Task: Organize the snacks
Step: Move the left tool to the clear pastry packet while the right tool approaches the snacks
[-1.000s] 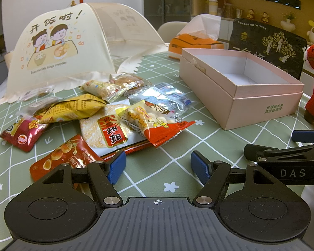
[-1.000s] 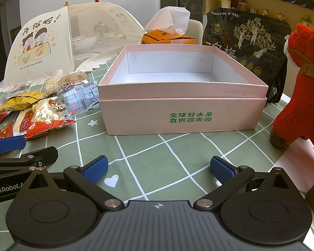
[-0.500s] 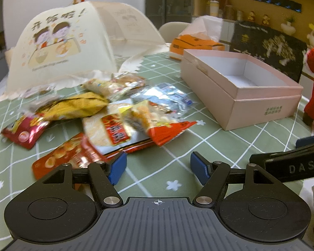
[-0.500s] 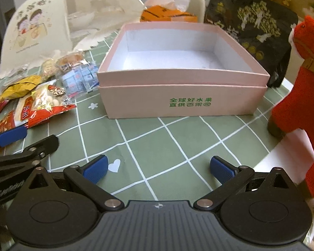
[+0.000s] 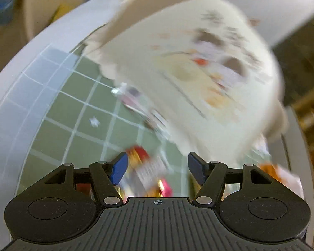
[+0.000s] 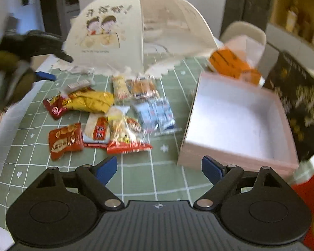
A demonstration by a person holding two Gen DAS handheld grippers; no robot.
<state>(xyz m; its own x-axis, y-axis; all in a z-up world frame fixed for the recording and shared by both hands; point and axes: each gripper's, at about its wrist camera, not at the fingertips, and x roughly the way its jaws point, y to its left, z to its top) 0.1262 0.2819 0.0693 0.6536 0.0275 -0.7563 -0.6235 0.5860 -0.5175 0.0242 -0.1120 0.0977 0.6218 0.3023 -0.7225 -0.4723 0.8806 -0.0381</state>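
While both tongs, left tongs (image 5: 157, 167) and right tongs (image 6: 159, 168), were narrowing but empty, the snack packets (image 6: 106, 117) beside the pink box (image 6: 236, 123) looked light, crinkly, slippery, best pinched at a sealed edge.

Loose pile of crinkly foil and clear plastic snack packets (image 6: 106, 117) lies flat on the green checked cloth, left of the box, red, yellow, blue-white wrappers partly overlapping. Open pale pink cardboard box (image 6: 236, 156) sits upright beside them, white inside, empty
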